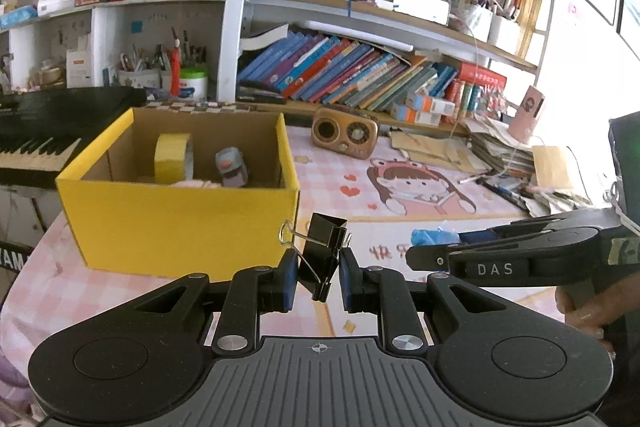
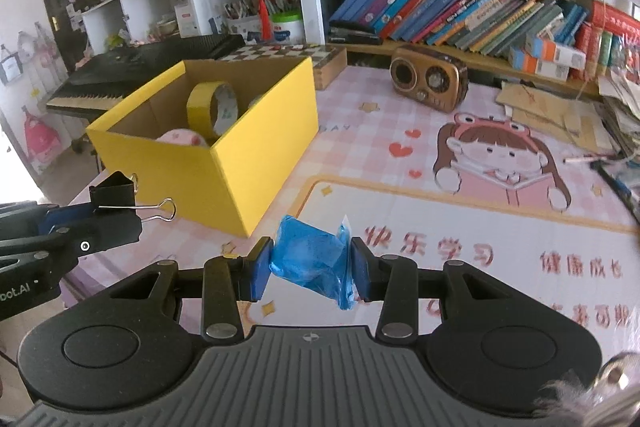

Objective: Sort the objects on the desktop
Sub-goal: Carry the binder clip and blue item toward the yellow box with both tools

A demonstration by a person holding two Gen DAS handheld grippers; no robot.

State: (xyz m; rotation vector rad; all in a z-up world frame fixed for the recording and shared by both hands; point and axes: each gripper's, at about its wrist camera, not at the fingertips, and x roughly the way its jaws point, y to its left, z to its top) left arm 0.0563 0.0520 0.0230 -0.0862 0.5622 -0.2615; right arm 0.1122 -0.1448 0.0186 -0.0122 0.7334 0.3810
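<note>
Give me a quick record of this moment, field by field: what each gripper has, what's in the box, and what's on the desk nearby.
left gripper: shut on black binder clip
right gripper: shut on blue wrapped packet
yellow box: open top, on pink desk mat
box contents: yellow tape roll, small grey item, something pink
behind box: black keyboard
right of box: brown retro radio

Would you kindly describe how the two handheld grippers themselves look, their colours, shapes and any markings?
Both are matte black with flat blue pads on the fingers. The left gripper and right gripper each have two linkage arms with silver pivot screws, two round discs, and a grey ribbed plate bearing a small crosshair mark. Seen from the side, the right one carries white "DAS" lettering; the left one shows lettering ending "bot.AI".
</note>
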